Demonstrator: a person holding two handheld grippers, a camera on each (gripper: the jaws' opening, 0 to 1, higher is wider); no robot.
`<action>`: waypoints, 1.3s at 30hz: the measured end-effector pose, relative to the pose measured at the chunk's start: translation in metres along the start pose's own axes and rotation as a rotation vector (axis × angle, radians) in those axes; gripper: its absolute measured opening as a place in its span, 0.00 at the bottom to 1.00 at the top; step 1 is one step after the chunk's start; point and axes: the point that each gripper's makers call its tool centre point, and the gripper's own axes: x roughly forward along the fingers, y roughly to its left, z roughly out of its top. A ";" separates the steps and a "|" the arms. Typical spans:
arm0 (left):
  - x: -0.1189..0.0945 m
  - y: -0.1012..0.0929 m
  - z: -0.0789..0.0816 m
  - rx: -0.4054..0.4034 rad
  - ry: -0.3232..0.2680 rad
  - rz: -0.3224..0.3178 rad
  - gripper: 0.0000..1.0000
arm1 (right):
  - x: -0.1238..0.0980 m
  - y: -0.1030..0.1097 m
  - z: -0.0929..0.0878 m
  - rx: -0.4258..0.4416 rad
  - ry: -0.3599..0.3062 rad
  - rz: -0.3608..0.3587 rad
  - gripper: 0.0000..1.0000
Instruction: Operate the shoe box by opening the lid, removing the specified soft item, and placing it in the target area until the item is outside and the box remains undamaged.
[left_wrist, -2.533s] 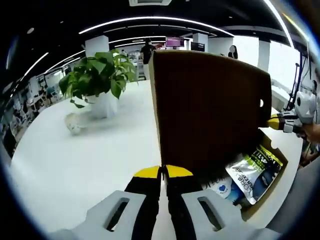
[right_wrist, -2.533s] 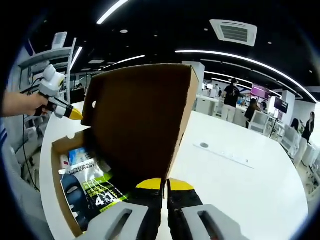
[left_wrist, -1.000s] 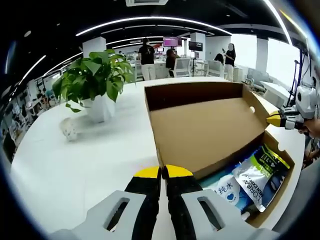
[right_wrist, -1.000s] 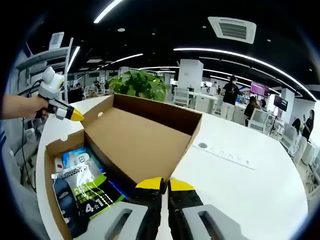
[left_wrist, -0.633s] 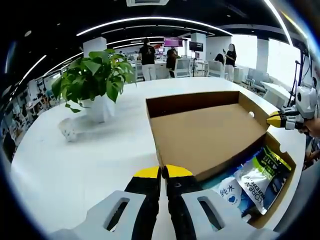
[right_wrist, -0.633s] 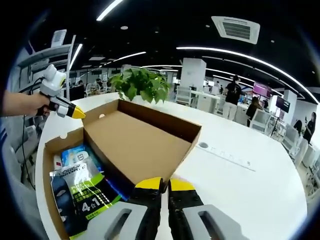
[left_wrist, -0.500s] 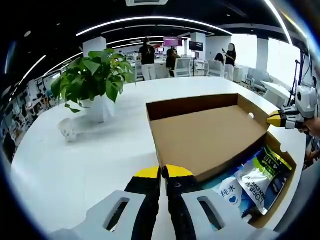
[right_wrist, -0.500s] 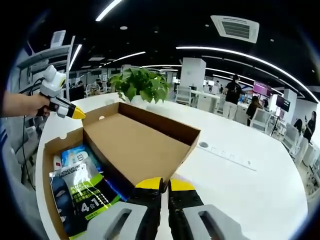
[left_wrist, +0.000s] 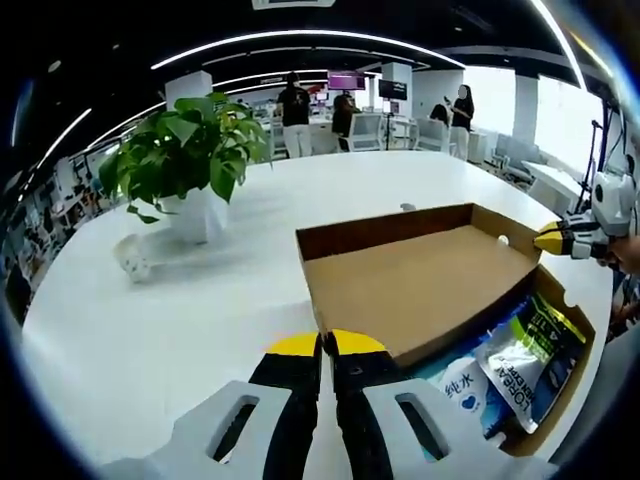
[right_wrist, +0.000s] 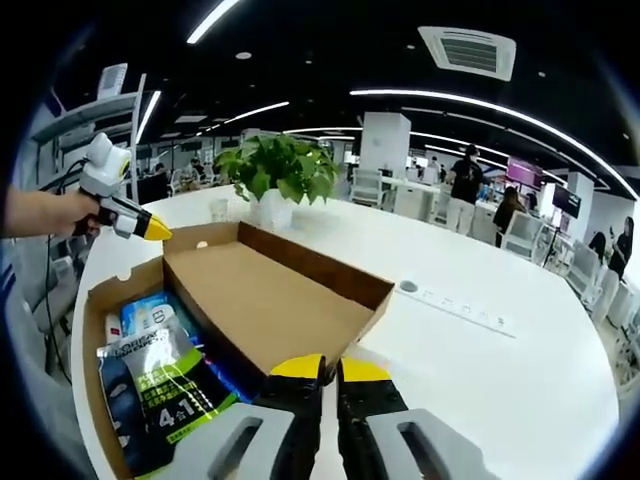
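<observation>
Lying open on the round white table (left_wrist: 180, 320), the brown cardboard shoe box (right_wrist: 110, 300) holds glossy soft packets (right_wrist: 165, 385), its flipped-back lid (left_wrist: 415, 285) pinched at one corner by each closed yellow-tipped gripper, left (left_wrist: 323, 345) and right (right_wrist: 320, 370), beyond it a potted green plant (left_wrist: 190, 150).
</observation>
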 end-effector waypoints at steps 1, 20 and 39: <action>0.001 0.000 0.000 -0.001 0.001 0.001 0.01 | 0.001 0.000 0.000 0.003 0.001 0.000 0.00; 0.010 0.003 -0.002 -0.034 0.010 -0.002 0.01 | 0.005 -0.004 -0.003 0.032 0.008 -0.006 0.00; 0.006 -0.001 -0.003 -0.041 0.027 -0.001 0.02 | 0.001 -0.002 -0.001 0.075 0.023 -0.014 0.01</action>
